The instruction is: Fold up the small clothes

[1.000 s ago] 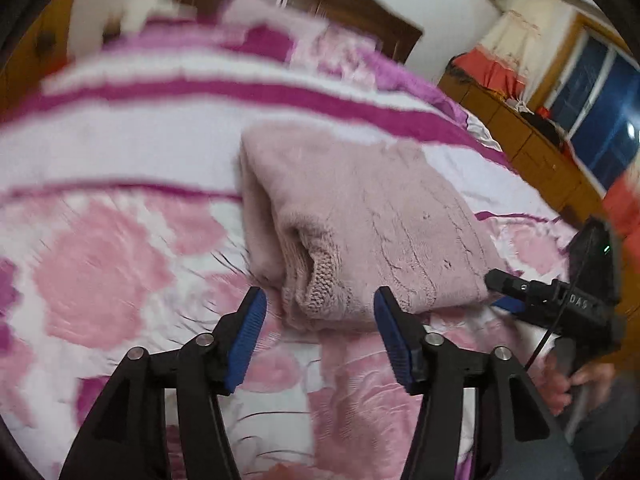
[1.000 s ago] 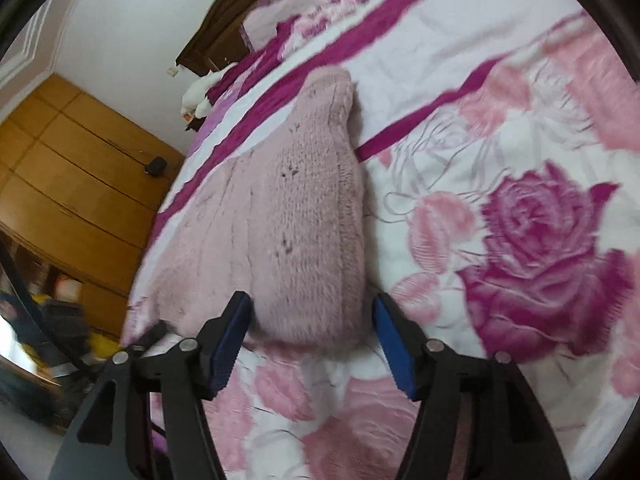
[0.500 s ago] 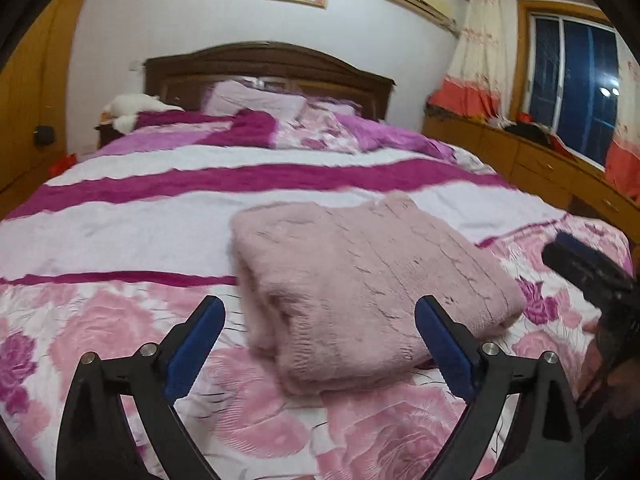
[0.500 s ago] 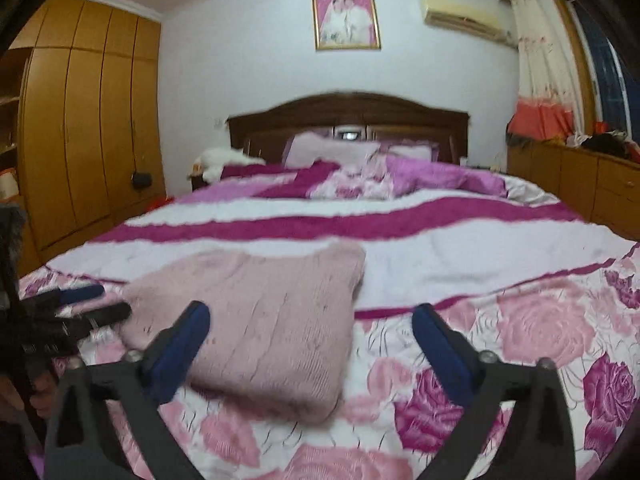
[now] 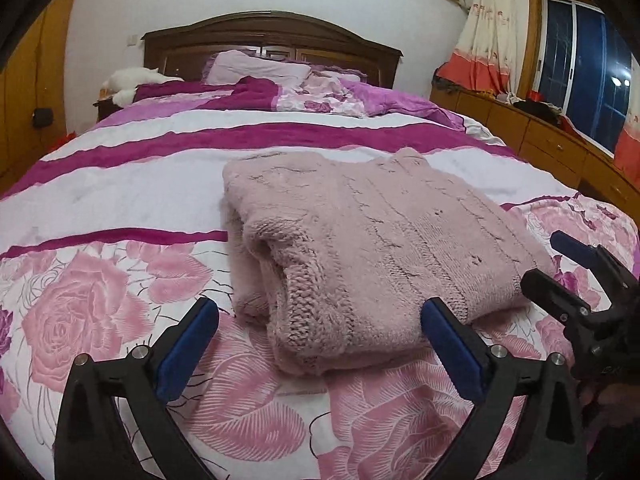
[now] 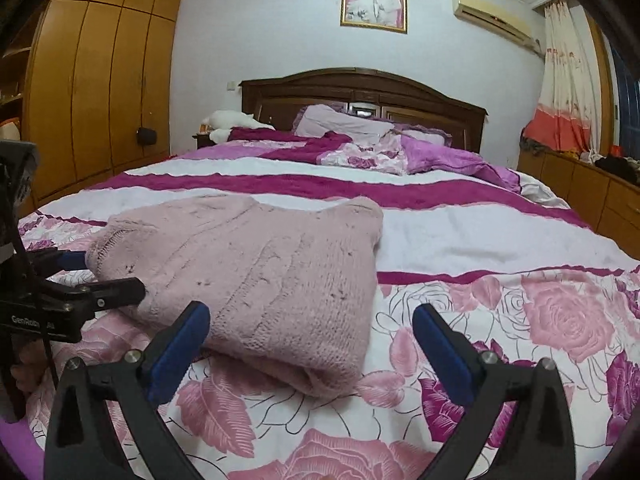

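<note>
Folded pink sweater [image 5: 360,248] laid on the bed, both tools spread wide and gripping nothing.

A thick, fuzzy knit in pale pink, with faint cable ribs, is seen folded into a rounded, bulky rectangle on a soft bedspread [image 5: 100,312] printed with pink roses and crossed by magenta and white bands. The left tool [image 5: 320,332] is held just in front of the sweater's ribbed near corner, its blue-padded jaws having just been opening, nothing pressed between them. The right tool [image 6: 312,340] is held at the opposite near corner, likewise spread. A dark wooden headboard [image 6: 360,92] is seen beyond.
</note>
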A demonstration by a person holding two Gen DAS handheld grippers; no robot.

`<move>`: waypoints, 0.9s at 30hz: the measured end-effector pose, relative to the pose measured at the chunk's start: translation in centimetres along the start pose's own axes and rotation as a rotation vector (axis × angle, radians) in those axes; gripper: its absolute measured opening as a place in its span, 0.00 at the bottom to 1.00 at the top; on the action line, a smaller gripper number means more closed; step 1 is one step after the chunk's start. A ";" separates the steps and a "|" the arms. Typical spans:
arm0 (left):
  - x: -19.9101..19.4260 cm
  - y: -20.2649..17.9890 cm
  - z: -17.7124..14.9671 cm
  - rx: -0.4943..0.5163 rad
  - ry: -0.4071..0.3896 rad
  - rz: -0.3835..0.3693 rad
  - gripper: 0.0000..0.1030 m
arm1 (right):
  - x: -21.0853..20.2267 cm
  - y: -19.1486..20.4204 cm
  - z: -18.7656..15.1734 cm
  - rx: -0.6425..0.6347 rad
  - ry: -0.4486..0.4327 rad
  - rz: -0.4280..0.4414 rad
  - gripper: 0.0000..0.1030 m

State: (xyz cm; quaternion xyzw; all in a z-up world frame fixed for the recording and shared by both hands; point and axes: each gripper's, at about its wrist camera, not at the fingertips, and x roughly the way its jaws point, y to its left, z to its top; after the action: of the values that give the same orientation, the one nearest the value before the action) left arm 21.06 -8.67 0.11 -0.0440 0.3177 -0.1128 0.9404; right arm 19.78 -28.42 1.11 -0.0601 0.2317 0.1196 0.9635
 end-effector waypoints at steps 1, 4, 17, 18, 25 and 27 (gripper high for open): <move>-0.1 -0.1 -0.1 0.005 -0.002 0.001 0.81 | 0.1 0.0 0.0 0.002 0.005 -0.002 1.00; 0.0 -0.4 0.0 0.015 -0.004 0.006 0.81 | 0.1 -0.1 0.0 0.007 0.010 0.002 1.00; 0.0 -0.7 -0.1 0.018 -0.001 0.007 0.81 | 0.7 -0.5 0.0 0.022 0.036 0.005 1.00; 0.0 -0.7 -0.1 0.018 -0.001 0.006 0.81 | 0.7 -0.5 0.0 0.022 0.037 0.005 1.00; 0.0 -0.7 -0.1 0.016 0.000 0.005 0.81 | 0.7 -0.5 0.0 0.021 0.040 0.004 1.00; 0.1 -0.7 -0.1 0.017 0.000 0.006 0.81 | 0.8 -0.5 0.0 0.020 0.041 0.005 1.00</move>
State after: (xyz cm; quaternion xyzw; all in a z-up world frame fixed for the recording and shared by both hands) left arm 20.88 -9.34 0.06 -0.0350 0.3168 -0.1128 0.9411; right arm 20.56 -28.73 0.78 -0.0524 0.2527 0.1183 0.9589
